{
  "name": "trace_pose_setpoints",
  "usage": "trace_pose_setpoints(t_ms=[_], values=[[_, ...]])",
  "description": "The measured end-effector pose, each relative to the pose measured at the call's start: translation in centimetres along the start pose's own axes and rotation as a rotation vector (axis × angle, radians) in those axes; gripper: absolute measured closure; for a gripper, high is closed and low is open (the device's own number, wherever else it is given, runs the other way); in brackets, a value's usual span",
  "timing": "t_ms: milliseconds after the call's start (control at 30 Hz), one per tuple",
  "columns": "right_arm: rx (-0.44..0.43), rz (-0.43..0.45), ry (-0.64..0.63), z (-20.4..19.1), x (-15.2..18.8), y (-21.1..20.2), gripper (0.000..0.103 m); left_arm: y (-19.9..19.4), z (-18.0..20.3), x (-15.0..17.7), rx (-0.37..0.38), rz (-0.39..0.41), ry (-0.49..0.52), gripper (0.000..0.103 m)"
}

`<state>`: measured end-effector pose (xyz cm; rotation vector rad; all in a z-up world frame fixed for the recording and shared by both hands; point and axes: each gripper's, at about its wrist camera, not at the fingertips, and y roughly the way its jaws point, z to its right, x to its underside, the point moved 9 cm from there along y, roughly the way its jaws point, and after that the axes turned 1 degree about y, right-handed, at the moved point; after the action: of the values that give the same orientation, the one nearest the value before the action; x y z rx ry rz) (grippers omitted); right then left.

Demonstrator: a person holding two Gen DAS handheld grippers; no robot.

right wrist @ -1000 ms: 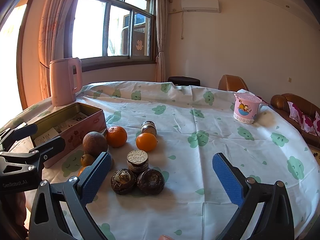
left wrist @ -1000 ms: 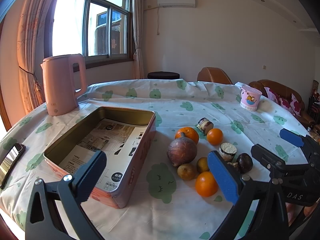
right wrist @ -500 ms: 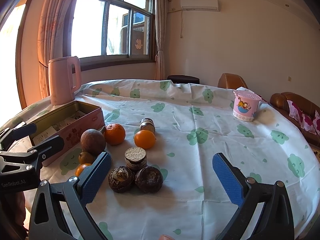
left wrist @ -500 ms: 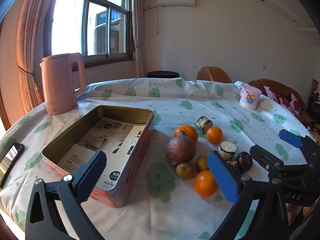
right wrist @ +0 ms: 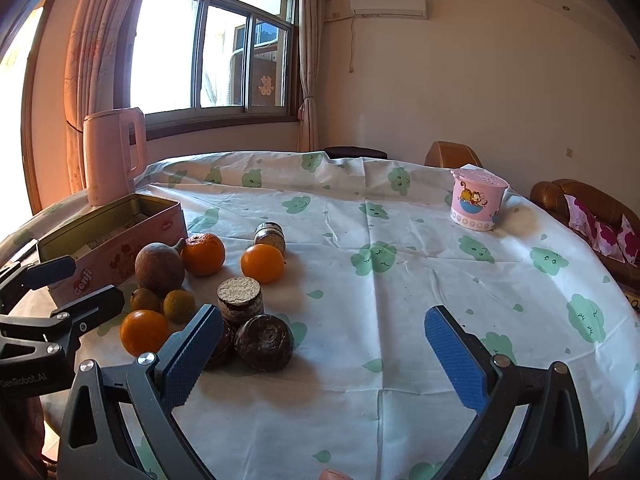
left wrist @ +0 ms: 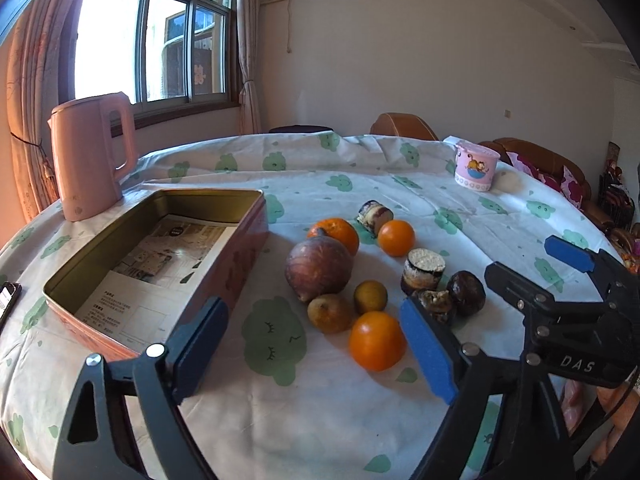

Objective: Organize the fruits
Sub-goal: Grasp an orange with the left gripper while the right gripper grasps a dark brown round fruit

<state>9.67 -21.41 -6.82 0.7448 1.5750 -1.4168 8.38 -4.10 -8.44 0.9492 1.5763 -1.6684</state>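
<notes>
Here, nearest the camera, the left gripper (left wrist: 316, 344) has just been narrowing its jaws, which stand apart with nothing between the pads; the right gripper (right wrist: 324, 356) is wide and empty. Just beyond lies the nearest orange (left wrist: 376, 341), heading the fruits (left wrist: 320, 268) clustered beside the tin (left wrist: 236, 264), none yet inside, so all sorting remains. Bare tablecloth (right wrist: 400, 280) rightward gives room; the kettle (left wrist: 90, 156) stands behind the tin

Right gripper (right wrist: 322, 354) hangs wide open over the tablecloth (right wrist: 400, 280), nothing between the pads. Oranges (right wrist: 263, 263) and dark fruit (right wrist: 264, 342) cluster left, beside the pink tin (right wrist: 120, 236).
</notes>
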Motion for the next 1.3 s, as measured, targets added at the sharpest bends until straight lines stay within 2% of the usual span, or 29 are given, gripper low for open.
trace_pose_setpoints(t_ms=[133, 200, 300, 333, 433, 500, 567, 667, 833, 1000, 1133, 1167, 1300], values=[[-0.009, 0.0, 0.031, 0.9, 0.0, 0.1, 0.001, 0.6, 2.1, 0.9, 0.042, -0.031, 0.043, 0.023], [-0.014, -0.005, 0.037, 1.2, 0.1, 0.2, 0.004, 0.9, 2.8, 1.4, 0.061, -0.054, 0.06, 0.033], [-0.046, -0.02, 0.045, 1.1, 0.2, 0.3, 0.015, 1.6, 3.1, 1.9, 0.082, -0.093, 0.05, 0.044], [-0.061, -0.026, 0.049, 1.0, 0.3, 0.4, 0.019, 1.8, 3.1, 2.0, 0.084, -0.104, 0.045, 0.052], [-0.087, -0.049, 0.048, 0.6, 0.6, 0.8, 0.021, 1.9, 3.3, 2.1, 0.097, -0.104, 0.045, 0.057], [-0.108, -0.071, 0.043, 0.2, 0.7, 1.3, 0.025, 2.0, 3.3, 2.2, 0.1, -0.115, 0.05, 0.068], [-0.133, -0.098, 0.046, -0.3, 0.8, 1.9, 0.034, 2.0, 3.3, 2.2, 0.119, -0.115, 0.044, 0.069], [-0.164, -0.124, 0.047, -0.9, 0.8, 2.6, 0.039, 2.0, 3.4, 2.1, 0.131, -0.109, 0.05, 0.07], [-0.221, -0.175, 0.024, -1.7, 1.3, 3.2, 0.041, 1.8, 3.0, 1.8, 0.124, -0.087, 0.035, 0.07], [-0.253, -0.194, 0.001, -2.4, 1.6, 3.3, 0.041, 0.8, 1.2, 0.2, 0.062, -0.006, 0.012, 0.07], [-0.305, -0.245, -0.025, -3.6, 2.0, 3.8, 0.043, 0.9, 0.0, -0.3, 0.036, 0.004, -0.009, 0.07], [-0.31, -0.265, -0.034, -3.7, 2.2, 4.0, 0.053, 1.0, -0.2, -0.3, 0.033, 0.003, -0.016, 0.07], [-0.313, -0.272, -0.079, -4.3, 2.5, 4.1, 0.073, 1.2, -0.5, -0.3, 0.031, 0.003, -0.02, 0.07]])
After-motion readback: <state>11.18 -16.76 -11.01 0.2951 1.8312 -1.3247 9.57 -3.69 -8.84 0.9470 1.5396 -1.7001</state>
